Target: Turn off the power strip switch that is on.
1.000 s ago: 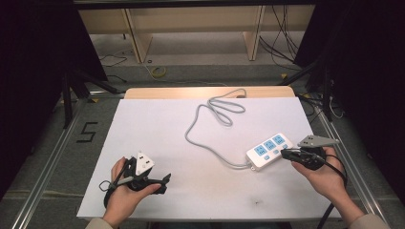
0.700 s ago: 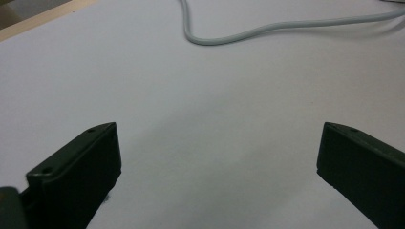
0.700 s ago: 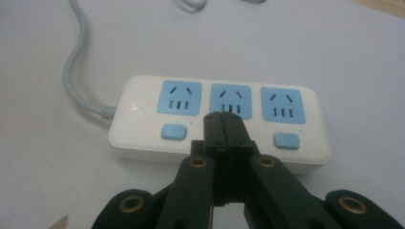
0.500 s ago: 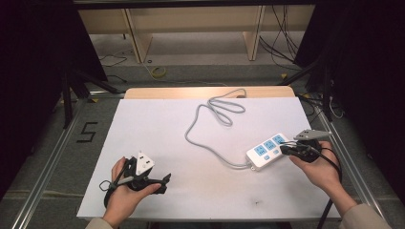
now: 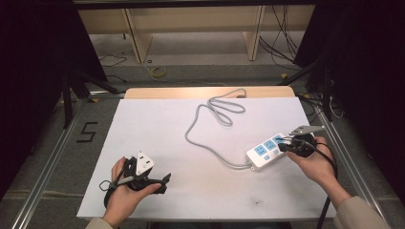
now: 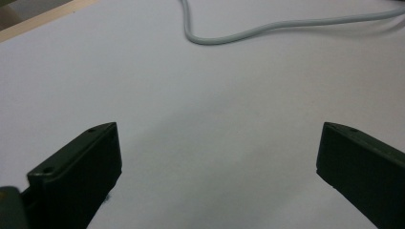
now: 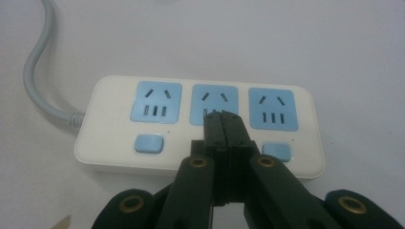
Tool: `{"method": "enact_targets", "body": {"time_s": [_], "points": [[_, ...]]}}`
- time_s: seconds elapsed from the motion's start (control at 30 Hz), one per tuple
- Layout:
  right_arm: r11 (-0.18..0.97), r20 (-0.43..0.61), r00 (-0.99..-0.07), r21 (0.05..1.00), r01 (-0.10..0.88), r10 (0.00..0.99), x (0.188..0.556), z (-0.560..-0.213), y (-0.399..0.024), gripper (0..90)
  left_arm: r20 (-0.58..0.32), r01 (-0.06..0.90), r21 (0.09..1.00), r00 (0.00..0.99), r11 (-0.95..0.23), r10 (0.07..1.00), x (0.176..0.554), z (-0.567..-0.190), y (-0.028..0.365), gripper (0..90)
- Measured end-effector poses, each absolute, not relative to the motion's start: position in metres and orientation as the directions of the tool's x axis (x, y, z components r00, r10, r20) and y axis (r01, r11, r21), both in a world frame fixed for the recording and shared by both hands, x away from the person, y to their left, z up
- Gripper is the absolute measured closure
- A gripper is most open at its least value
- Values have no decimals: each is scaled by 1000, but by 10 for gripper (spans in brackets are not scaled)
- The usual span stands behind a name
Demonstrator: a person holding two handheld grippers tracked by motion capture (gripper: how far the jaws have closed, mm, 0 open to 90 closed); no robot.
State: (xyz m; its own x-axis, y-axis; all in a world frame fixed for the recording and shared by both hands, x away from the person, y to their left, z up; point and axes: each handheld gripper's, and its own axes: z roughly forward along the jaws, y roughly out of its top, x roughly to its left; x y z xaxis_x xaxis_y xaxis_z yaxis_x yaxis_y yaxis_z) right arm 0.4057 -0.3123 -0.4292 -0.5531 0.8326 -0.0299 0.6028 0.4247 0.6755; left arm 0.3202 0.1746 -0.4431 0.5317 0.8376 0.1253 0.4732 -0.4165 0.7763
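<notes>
The power strip (image 7: 198, 126), white with 3 blue sockets and blue buttons and bearing no readable brand, was seen at the right side of the white table (image 5: 157, 129), its grey cord (image 5: 210, 119) looped toward the far edge. The right gripper (image 7: 223, 119) was clenched on nothing, tips over the middle socket. The left gripper (image 6: 215, 162) was spread wide and empty above bare table, and a "5" (image 5: 87, 132) was marked on the floor at left.
</notes>
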Motion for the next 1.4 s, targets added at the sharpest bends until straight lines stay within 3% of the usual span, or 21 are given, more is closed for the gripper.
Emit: {"method": "enact_targets", "body": {"time_s": [1.4], "points": [[469,-27,-546,551,690,837,431,-435,-301,900,131,470,775,534,-422,835,320,-443,174,12]]}}
